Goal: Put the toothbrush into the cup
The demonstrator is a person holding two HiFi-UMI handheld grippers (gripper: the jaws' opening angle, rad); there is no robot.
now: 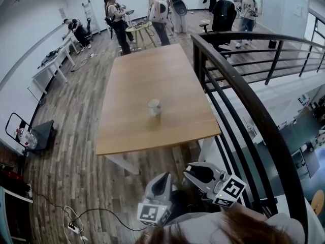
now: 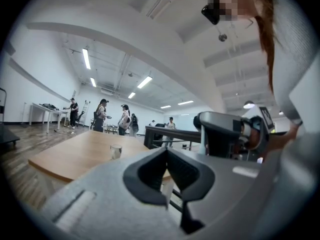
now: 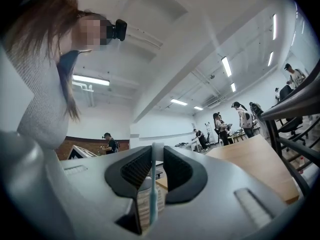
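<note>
Toothbrush (image 3: 151, 194) in right gripper (image 3: 153, 154) jaws, clamped, well apart from cup (image 1: 154, 107) on tabletop (image 1: 127, 85). Probably light, stiff, slippery; best held mid-handle. Left gripper (image 2: 167, 153) jaws together, empty.

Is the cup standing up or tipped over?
Standing up. The cup sits upright near the middle of the wooden table, its open rim facing up.
</note>
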